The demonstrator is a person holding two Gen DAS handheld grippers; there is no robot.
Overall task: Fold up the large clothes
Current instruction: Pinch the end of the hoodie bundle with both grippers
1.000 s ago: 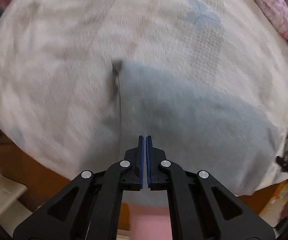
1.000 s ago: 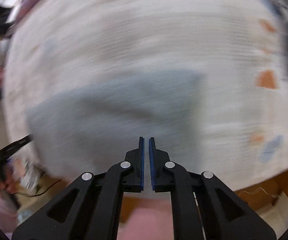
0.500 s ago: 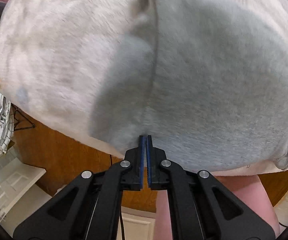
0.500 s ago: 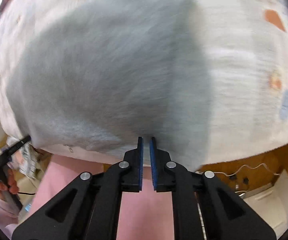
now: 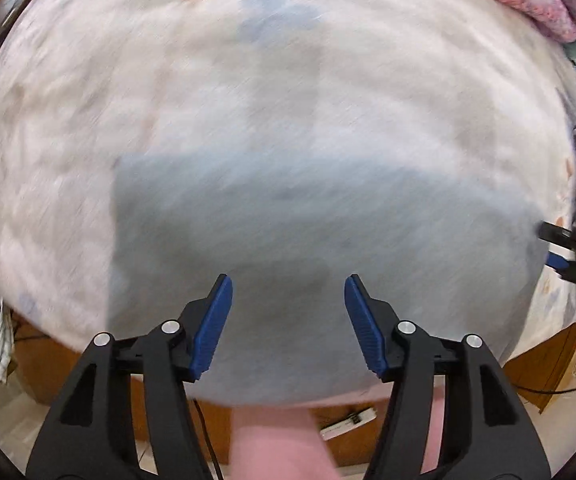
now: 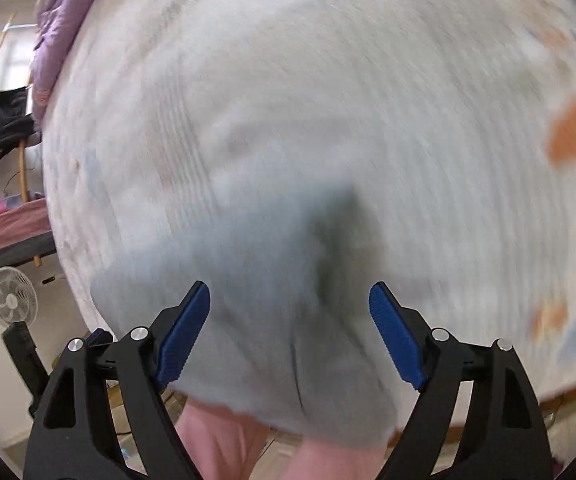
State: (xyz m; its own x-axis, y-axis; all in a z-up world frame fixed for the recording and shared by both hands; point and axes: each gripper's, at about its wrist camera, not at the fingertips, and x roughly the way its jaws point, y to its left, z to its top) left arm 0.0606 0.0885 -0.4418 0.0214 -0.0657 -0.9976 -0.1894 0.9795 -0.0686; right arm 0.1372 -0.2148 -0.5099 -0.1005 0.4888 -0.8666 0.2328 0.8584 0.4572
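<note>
left gripper (image 5: 288, 312) above the grey garment (image 5: 311, 240), jaws spreading apart, nothing pinched, cloth flat below on the pale patterned bedspread (image 5: 168, 100) near its front edge. right gripper (image 6: 289, 328) likewise widening over the garment's edge, nothing between the pads. pink trouser legs (image 6: 224, 440) lowest in both views.

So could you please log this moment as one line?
left gripper: opening, empty | right gripper: opening, empty | grey garment: flat on bed
</note>
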